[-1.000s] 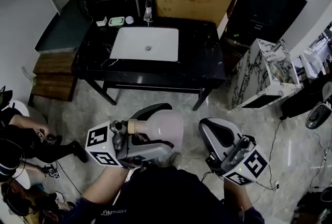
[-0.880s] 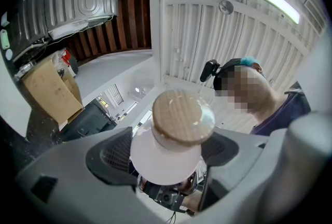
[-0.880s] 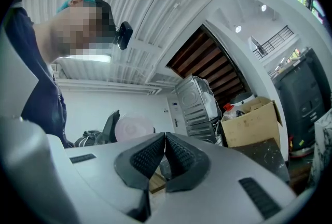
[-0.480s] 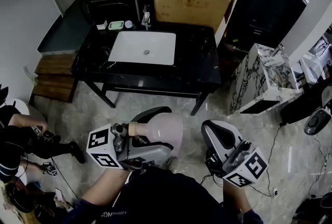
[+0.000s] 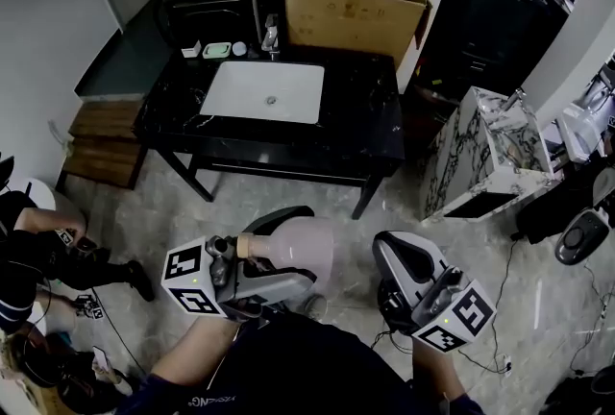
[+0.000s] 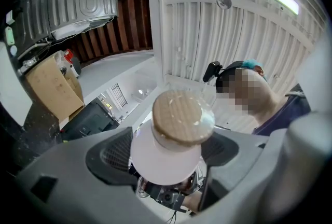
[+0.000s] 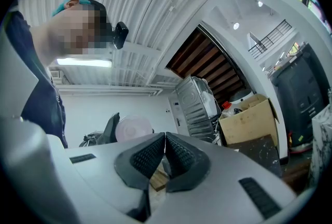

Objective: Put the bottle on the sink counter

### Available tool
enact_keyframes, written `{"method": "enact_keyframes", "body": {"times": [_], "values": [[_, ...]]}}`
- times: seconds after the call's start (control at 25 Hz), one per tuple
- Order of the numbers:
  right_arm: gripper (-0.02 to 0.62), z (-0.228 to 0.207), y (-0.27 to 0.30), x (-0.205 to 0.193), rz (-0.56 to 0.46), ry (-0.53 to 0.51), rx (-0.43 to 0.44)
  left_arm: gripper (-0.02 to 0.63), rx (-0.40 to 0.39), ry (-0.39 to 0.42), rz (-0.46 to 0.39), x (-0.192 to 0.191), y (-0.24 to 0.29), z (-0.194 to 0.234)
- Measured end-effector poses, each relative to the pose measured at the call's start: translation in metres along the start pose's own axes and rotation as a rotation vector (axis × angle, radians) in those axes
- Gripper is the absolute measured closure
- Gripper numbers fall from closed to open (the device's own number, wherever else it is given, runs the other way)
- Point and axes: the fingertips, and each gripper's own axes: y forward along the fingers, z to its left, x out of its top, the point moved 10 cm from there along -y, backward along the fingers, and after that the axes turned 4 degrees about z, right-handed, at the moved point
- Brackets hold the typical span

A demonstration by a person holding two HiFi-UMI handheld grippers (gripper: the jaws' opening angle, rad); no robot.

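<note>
Since a second ago both grippers are sitting slightly lower in the head view, and the black desk (image 5: 370, 130) is showing a bit further up the frame. The grip on the bottle is staying the same.

The left gripper (image 5: 306, 248) is clamping the pale pink bottle (image 5: 293, 242) between its fingers, one finger on each side of the body. The bottle is lying sideways, and its tan cap (image 6: 181, 116) is pointing back toward the gripper's marker cube and straight at the left gripper camera. It is hanging over the marble floor (image 5: 288, 197), in front of the person's body and well apart from the desk, so it is not on the counter yet.

The right gripper (image 5: 392, 250) is holding nothing, and its fingers are pressing together tip to tip. It is hovering just beside the bottle on the right.

On the desk, the white sink basin (image 5: 264, 91) is sitting left of centre, with the faucet (image 5: 272, 34) and a small soap dish (image 5: 217, 49) behind it. A cardboard box (image 5: 356, 5) is standing at the back right. A marble cabinet (image 5: 485, 154) is standing to the right of the desk. Another person (image 5: 38, 250) is crouching at the left edge.
</note>
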Motion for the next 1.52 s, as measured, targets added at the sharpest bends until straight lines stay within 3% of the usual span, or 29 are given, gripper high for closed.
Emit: {"method": "enact_keyframes", "body": {"times": [0.84, 1.52], "values": [[0.568, -0.032, 0.017, -0.003, 0.000, 0.012, 0.001, 0.219, -0.003, 0.014, -0.008, 0.011, 0.007, 0.034], [0.569, -0.082, 0.099, 0.003, 0.007, 0.046, -0.012, 0.219, -0.001, -0.019, -0.011, 0.062, 0.000, 0.119]]}}
